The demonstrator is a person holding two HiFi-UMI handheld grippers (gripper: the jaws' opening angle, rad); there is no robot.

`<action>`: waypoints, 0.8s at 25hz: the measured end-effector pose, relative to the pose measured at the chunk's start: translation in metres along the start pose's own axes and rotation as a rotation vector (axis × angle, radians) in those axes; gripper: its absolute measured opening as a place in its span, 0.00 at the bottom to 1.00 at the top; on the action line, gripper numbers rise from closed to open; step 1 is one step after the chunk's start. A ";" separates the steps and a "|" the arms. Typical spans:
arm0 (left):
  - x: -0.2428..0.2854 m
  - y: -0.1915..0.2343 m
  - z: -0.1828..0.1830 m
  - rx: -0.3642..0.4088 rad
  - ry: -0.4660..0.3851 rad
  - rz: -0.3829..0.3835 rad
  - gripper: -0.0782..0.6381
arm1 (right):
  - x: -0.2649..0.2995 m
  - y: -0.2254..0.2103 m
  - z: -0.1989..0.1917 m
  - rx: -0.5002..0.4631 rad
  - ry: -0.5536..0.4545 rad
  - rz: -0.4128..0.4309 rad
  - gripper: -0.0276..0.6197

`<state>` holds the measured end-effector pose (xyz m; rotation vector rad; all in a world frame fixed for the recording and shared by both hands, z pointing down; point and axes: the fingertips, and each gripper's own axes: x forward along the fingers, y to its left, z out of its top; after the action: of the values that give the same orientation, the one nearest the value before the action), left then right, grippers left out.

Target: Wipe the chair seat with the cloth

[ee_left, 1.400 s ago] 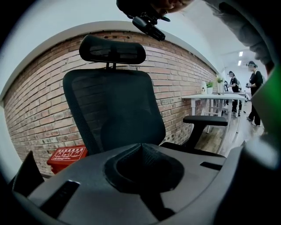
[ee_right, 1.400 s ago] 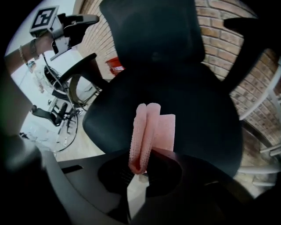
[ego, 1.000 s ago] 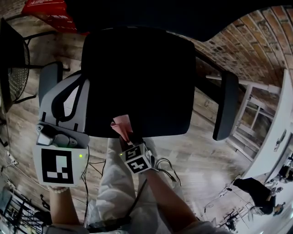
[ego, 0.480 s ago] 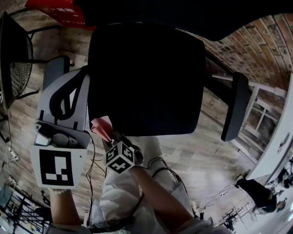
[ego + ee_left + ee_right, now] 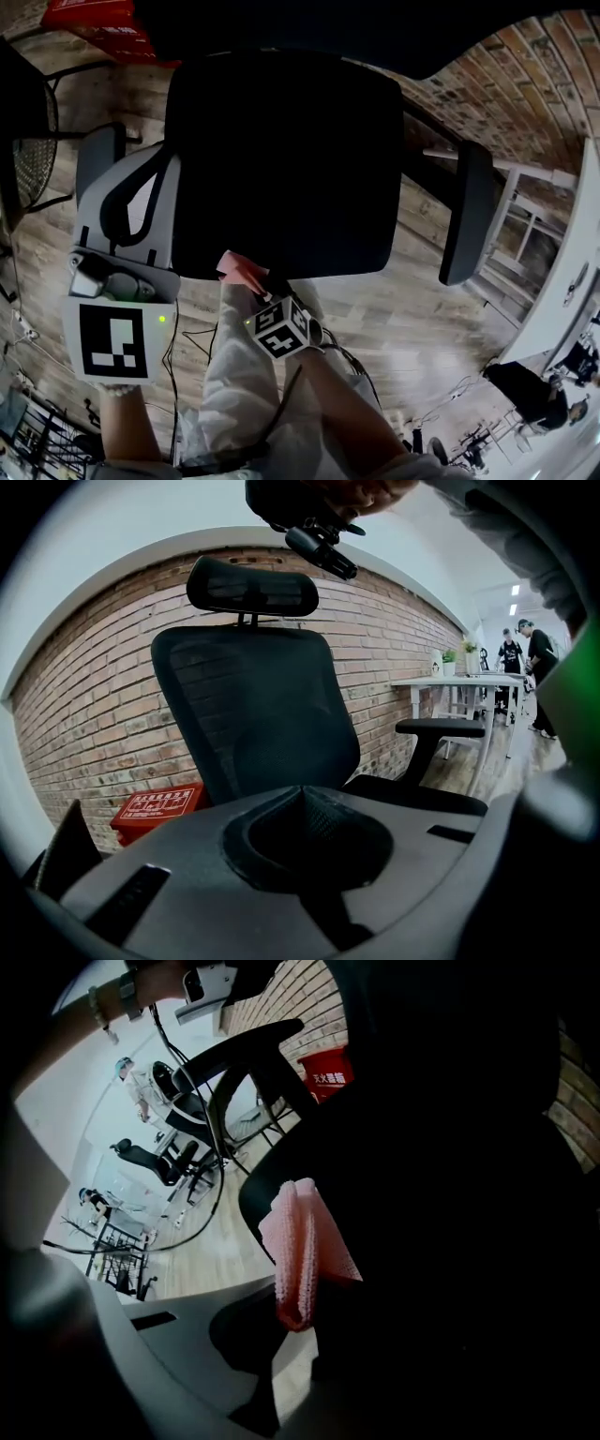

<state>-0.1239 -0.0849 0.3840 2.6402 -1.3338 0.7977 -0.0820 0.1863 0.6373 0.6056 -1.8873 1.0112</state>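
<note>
In the head view, the black chair seat (image 5: 281, 159) filled the centre of the frame, with a dark armrest (image 5: 464, 216) to its right. The left gripper (image 5: 141, 183) sat in the lower left, just off the seat's left edge, apart from the cloth. The right gripper (image 5: 255, 283) lay at lower centre, its tips at the seat's front edge. The pink cloth (image 5: 240, 268) showed there as a small patch against the seat's lower-left rim. Wooden floor (image 5: 412, 319) ran beneath, and a brick wall (image 5: 534, 84) curved across the upper right.

In the left gripper view, the jaws were pressed together at lower centre with nothing between them. Beyond them stood the chair's mesh backrest (image 5: 253, 714) and headrest (image 5: 251, 588). A red box (image 5: 155, 808) sat on the floor at lower left, and a white table (image 5: 459, 682) stood at the right.

In the right gripper view, the jaws pinched the cloth's lower end at centre frame. The folded cloth rose upward from them, lying against the dark seat that filled the right half. Other chairs (image 5: 164, 1162) stood in the left of the frame.
</note>
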 end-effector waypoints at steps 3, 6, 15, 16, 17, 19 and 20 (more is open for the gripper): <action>0.005 -0.012 0.008 0.001 -0.009 -0.016 0.13 | -0.018 -0.036 -0.021 0.052 0.014 -0.076 0.13; 0.007 -0.026 0.014 0.012 -0.011 -0.042 0.13 | -0.041 -0.075 -0.042 0.112 0.013 -0.175 0.12; 0.011 -0.052 0.023 0.002 -0.005 -0.071 0.13 | -0.121 -0.180 -0.117 0.238 0.062 -0.433 0.13; 0.011 -0.055 0.023 0.002 -0.005 -0.073 0.13 | -0.129 -0.188 -0.124 0.249 0.066 -0.453 0.13; 0.011 -0.057 0.024 0.004 -0.005 -0.075 0.13 | -0.136 -0.196 -0.131 0.261 0.067 -0.471 0.13; 0.011 -0.061 0.026 0.012 -0.007 -0.078 0.13 | -0.145 -0.207 -0.140 0.278 0.072 -0.493 0.13; 0.011 -0.062 0.027 0.012 -0.011 -0.076 0.13 | -0.147 -0.210 -0.143 0.280 0.075 -0.496 0.13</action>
<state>-0.0598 -0.0622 0.3757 2.6899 -1.2272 0.7854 0.2115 0.1917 0.6333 1.1190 -1.4329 0.9515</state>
